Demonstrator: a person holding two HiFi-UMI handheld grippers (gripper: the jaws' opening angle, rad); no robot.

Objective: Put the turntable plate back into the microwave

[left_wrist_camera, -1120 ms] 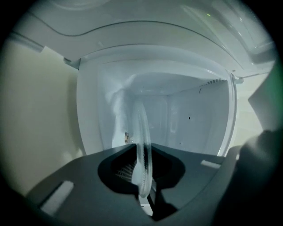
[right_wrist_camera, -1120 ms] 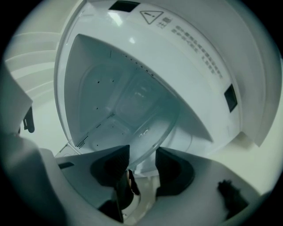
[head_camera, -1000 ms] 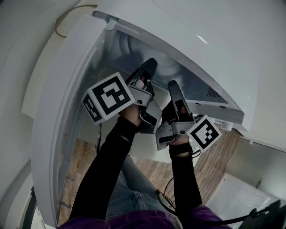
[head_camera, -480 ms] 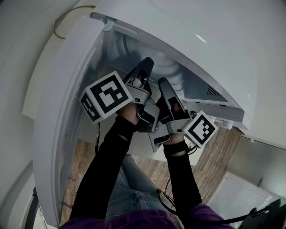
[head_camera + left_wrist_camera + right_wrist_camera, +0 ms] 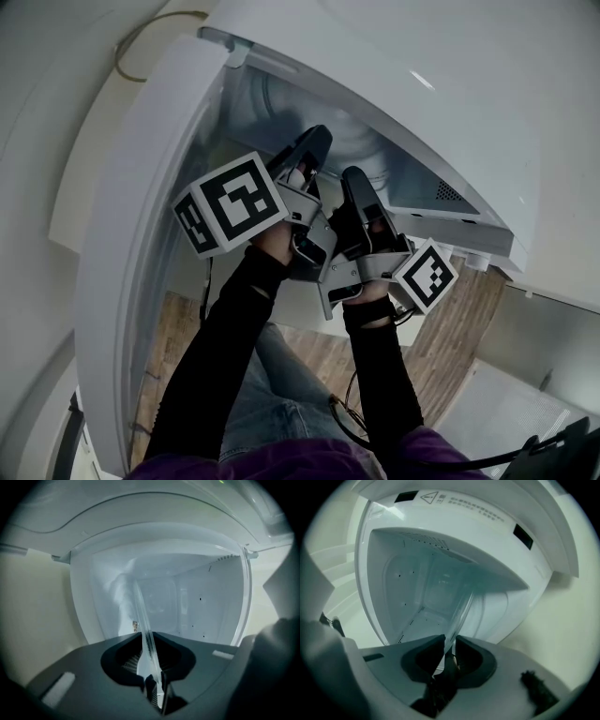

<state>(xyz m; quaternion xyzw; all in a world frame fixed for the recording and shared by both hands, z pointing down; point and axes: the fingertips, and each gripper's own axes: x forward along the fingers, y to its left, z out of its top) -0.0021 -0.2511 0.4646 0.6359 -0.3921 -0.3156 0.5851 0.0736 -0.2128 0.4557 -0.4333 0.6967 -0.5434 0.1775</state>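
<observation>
L tool (image 5: 149,641) clamps glass plate (image 5: 140,606), R tool (image 5: 450,641) just closing onto it, at microwave (image 5: 450,112) mouth; door (image 5: 122,262) open.

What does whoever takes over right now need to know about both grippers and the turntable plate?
Left gripper: shut on the turntable plate at its rim.
Right gripper: jaws have just been closing; pads look to be on the rim too.
Plate: seen edge-on by both gripper cameras, at the mouth of the microwave, door open.
Done: plate brought to the opening.
Left: ease it in, seat it on the cavity floor, release, withdraw.
</observation>
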